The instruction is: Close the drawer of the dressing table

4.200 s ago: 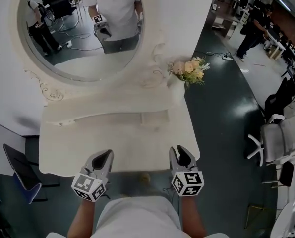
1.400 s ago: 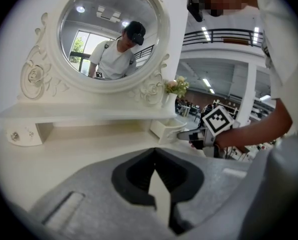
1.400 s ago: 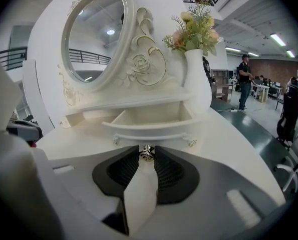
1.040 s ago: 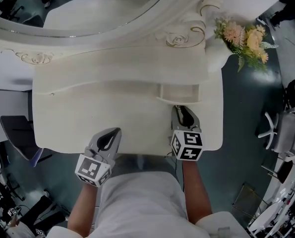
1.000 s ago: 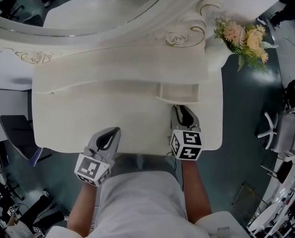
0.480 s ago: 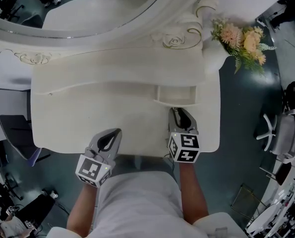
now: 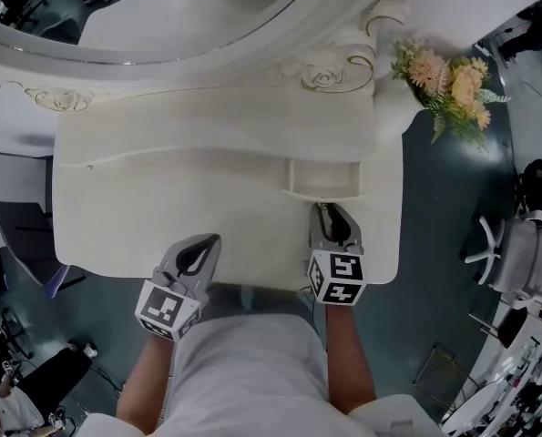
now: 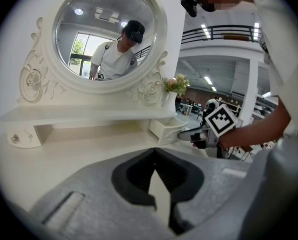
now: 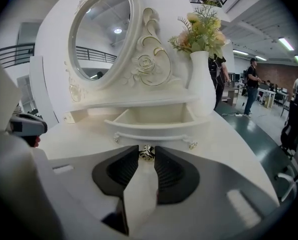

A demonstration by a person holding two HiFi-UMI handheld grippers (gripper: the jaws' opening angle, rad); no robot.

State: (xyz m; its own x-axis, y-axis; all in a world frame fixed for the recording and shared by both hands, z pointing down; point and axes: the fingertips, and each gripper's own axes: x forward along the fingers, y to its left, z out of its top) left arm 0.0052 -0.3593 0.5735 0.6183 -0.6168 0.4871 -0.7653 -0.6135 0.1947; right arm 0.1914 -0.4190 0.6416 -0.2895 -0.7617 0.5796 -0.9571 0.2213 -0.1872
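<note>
The white dressing table point(image 7: 161, 217) has its small right drawer point(image 7: 323, 178) pulled out and empty; in the right gripper view the drawer point(image 9: 154, 119) shows its curved front. The brass drawer knob point(image 9: 147, 150) sits between the tips of my right gripper point(image 9: 147, 156), filling their narrow gap. From the head view, the right gripper point(image 7: 329, 211) touches the drawer front. My left gripper point(image 7: 207, 244) is shut and empty above the table's front edge, left of centre. The left gripper point(image 8: 155, 151) looks across the tabletop toward the drawer point(image 8: 169, 129).
A white vase of flowers point(image 7: 444, 71) stands at the table's back right corner, just beyond the drawer. The oval mirror point(image 7: 161, 7) and its carved frame rise behind the shelf. A dark chair point(image 7: 20, 235) is at the left, an office chair point(image 7: 526, 253) at the right.
Over four seconds my right gripper went from the table's front edge to the drawer front. In the last second it hardly moved; the drawer stays out. The left gripper holds still.
</note>
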